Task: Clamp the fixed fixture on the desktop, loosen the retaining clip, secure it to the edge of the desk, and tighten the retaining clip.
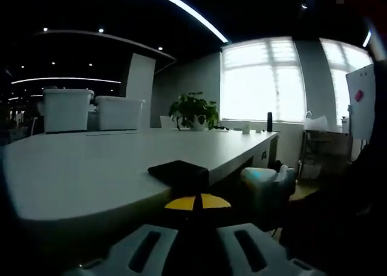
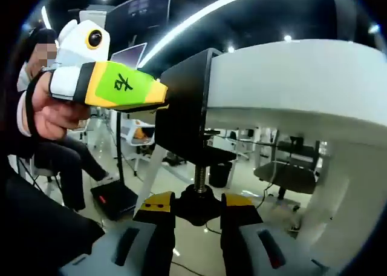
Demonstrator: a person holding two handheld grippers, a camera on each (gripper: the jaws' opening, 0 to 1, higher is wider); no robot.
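The fixed fixture is already hung over the desk edge, held at its left side by the left gripper, while its screw knob is gripped from below by the right gripper; tightening is judged to remain. One character on the left gripper's green panel cannot be read with certainty.

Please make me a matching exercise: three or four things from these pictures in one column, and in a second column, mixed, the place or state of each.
1. clamp
2. screw knob
3. left gripper
4. plant

a. on the far part of the desk
b. between the right gripper's jaws
c. on the desk edge
d. holding the clamp's side

Pairs: 1-c, 2-b, 3-d, 4-a
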